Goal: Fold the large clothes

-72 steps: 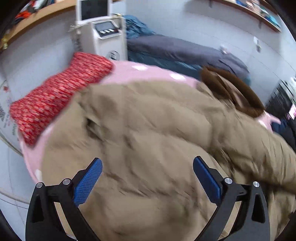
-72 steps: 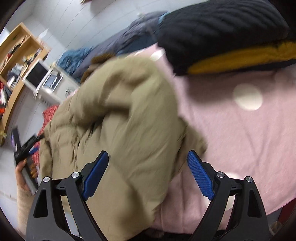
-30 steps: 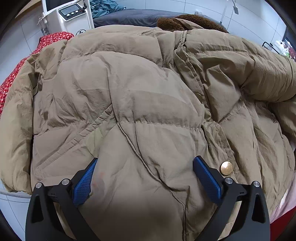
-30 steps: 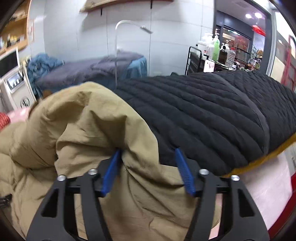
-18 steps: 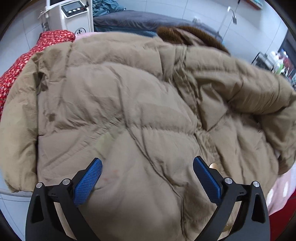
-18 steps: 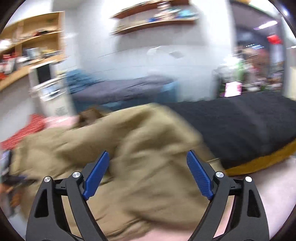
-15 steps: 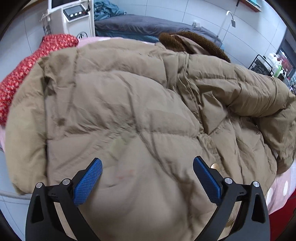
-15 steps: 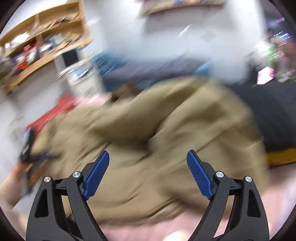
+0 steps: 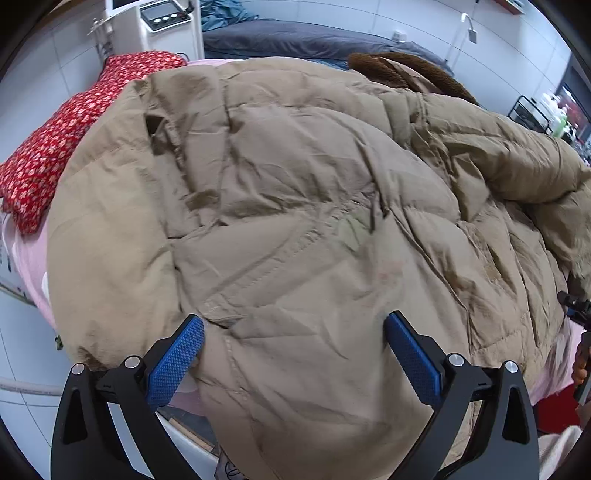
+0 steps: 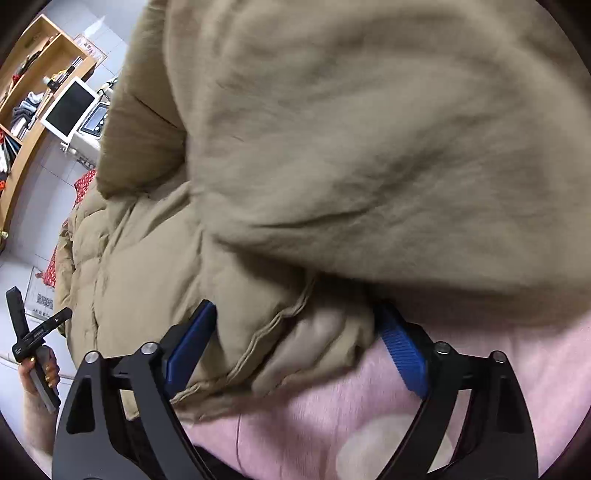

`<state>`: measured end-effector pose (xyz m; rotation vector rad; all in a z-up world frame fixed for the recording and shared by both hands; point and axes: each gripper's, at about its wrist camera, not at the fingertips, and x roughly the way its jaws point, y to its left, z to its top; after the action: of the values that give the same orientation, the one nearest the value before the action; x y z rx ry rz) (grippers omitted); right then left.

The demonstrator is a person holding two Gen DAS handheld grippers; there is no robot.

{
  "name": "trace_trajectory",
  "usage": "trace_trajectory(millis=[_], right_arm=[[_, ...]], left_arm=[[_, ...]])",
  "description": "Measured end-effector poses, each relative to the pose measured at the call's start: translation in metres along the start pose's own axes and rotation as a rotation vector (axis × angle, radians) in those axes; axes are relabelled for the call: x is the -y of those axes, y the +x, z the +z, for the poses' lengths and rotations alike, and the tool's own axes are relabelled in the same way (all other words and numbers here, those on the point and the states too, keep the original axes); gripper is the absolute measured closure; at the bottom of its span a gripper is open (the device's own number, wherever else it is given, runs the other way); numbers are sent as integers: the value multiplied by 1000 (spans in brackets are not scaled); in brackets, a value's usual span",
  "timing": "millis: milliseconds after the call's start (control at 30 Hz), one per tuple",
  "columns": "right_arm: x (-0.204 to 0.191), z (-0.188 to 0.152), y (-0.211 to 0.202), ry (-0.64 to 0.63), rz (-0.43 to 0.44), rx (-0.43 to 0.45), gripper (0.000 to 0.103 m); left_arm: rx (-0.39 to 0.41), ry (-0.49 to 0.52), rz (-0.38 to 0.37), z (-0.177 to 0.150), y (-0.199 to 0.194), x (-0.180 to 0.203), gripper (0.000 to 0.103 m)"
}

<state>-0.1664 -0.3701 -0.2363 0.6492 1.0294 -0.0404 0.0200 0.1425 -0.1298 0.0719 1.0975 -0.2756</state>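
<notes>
A large tan puffer coat [image 9: 295, 206] with a brown fleece collar [image 9: 399, 70] lies spread over a pink bed cover [image 9: 31, 266]. My left gripper [image 9: 293, 354] is open, its blue pads astride the coat's near hem. In the right wrist view the coat [image 10: 351, 147] fills the frame, one sleeve folded across the body. My right gripper [image 10: 295, 343] is open, its pads on either side of the coat's side edge, above the pink cover [image 10: 332, 424]. The left gripper and hand [image 10: 35, 350] show at the far left.
A red patterned pillow [image 9: 74, 122] lies at the bed's far left. A white machine with a screen [image 9: 155, 26] and a grey-covered bed [image 9: 295, 37] stand behind. Wooden shelves [image 10: 33, 92] line the wall. A cart with bottles [image 9: 546, 114] stands far right.
My right gripper let go of the sleeve it pinched a second ago, swung left and came down open at the coat's side edge. My left gripper stayed open and drew back to the hem.
</notes>
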Motion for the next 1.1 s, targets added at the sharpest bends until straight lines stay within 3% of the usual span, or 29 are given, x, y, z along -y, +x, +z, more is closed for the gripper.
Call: trace_trajectory(millis=[100,133,167,267,367,433,567,667,733,800,933,1100], right_arm=[[-7,-2,2,-42,-33,-7,9],[-10,-1,3,-66,-53,-16,15],[-15,-2,1,-86,-53,-20,39],[-14,-14,-6,10,115,-76,74],[-18,-28,-22,38,233,-142,82],[-27,-37,-36,5,256,-183,84],[-53,-67,-55,-120,267,-353,85],[-81,-90,-51,-250,225,-471,85],[-87,-96,-45,-288,174,-484,84],[-95,-94,-43,-354,145,-487,76],[-109,-74,-50,-436,24,-468,50],[-110,-60,-70,-592,-236,-459,35]], left_arm=[[13,12,9,2,-2,4,6],[16,23,12,2,-2,7,6],[16,30,10,2,-2,10,6],[9,52,12,5,-1,18,6],[18,87,7,7,-6,25,6],[24,117,7,11,-12,29,6],[32,161,13,18,-21,30,6],[30,165,5,23,-22,29,6],[28,167,-3,25,-21,32,6],[26,165,-9,26,-17,38,6],[27,194,-33,22,-13,64,6],[39,281,-38,16,-10,103,6]])
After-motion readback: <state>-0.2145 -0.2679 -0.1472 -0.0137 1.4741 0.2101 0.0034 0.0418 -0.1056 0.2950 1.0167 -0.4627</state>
